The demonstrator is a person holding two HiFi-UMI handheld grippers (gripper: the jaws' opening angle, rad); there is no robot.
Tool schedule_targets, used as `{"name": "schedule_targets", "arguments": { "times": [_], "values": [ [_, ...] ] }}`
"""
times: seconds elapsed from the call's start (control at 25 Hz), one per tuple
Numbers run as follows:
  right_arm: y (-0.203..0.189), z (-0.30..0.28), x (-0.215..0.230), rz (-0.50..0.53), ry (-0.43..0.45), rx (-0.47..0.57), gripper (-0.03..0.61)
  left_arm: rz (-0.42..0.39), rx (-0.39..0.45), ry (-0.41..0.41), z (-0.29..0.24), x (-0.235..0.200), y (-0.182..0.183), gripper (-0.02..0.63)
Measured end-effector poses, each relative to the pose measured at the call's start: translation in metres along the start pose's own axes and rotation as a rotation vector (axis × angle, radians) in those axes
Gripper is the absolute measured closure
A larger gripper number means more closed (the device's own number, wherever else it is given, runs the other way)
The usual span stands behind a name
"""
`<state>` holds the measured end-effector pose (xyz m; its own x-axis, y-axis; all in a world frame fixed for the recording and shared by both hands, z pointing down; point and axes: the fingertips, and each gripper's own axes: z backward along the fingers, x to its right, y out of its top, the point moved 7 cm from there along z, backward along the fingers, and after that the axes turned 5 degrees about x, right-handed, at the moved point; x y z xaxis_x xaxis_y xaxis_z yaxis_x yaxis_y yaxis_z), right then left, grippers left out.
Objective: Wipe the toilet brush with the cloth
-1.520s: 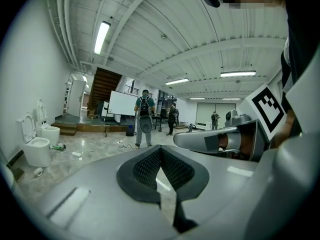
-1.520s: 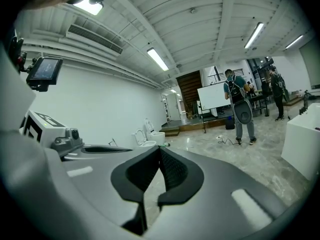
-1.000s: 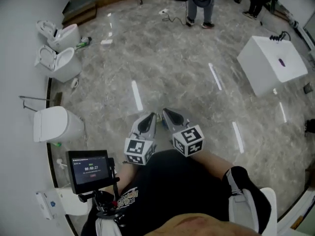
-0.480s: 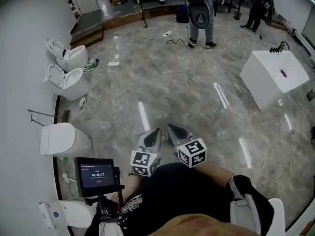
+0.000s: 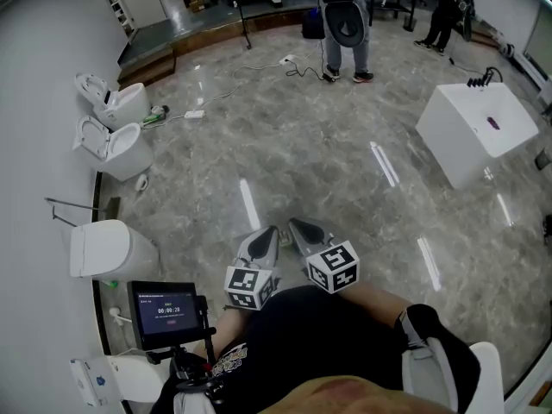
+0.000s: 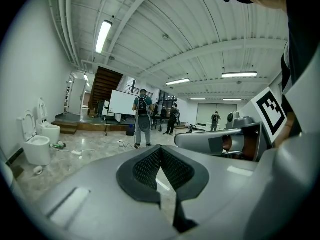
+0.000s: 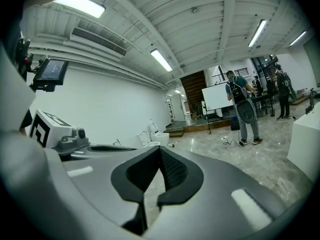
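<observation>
I can make out neither a toilet brush nor a cloth in any view. My left gripper and right gripper are held side by side in front of the person's body, pointing out over the marble floor. In the left gripper view the left gripper has its ribbed pads closed tip to tip with nothing between them. The right gripper looks the same in its own view, shut and empty. Each gripper shows at the edge of the other's view.
Three white toilets line the left wall. A white box-shaped unit stands at the right. A person with a backpack stands far ahead beside floor cables. A small screen sits at lower left.
The head view has tipped up a little, so more of the far room shows. Both grippers stay shut and keep their place side by side.
</observation>
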<state>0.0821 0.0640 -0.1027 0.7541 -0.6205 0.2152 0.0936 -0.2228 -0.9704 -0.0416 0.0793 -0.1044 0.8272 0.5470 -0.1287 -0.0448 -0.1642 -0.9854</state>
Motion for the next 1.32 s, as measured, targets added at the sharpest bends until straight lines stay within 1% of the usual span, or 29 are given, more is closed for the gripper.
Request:
{"name": "schedule_targets", "arguments": {
  "times": [0.12, 0.28, 0.52, 1.32],
  "values": [
    [-0.001, -0.003, -0.001, -0.001, 0.003, -0.002, 0.577, -0.002, 0.006, 0.004, 0.001, -0.006, -0.006, 0.614],
    [-0.002, -0.004, -0.004, 0.006, 0.012, -0.004, 0.577, 0.024, 0.003, 0.01, 0.003, -0.005, 0.0, 0.614],
    [-0.001, -0.003, -0.006, 0.011, 0.018, -0.006, 0.577, 0.002, 0.006, 0.008, 0.003, -0.006, -0.006, 0.614],
    [-0.005, -0.005, -0.009, 0.021, 0.026, -0.008, 0.577, 0.007, 0.004, 0.009, 0.005, -0.009, -0.011, 0.614]
  ]
}}
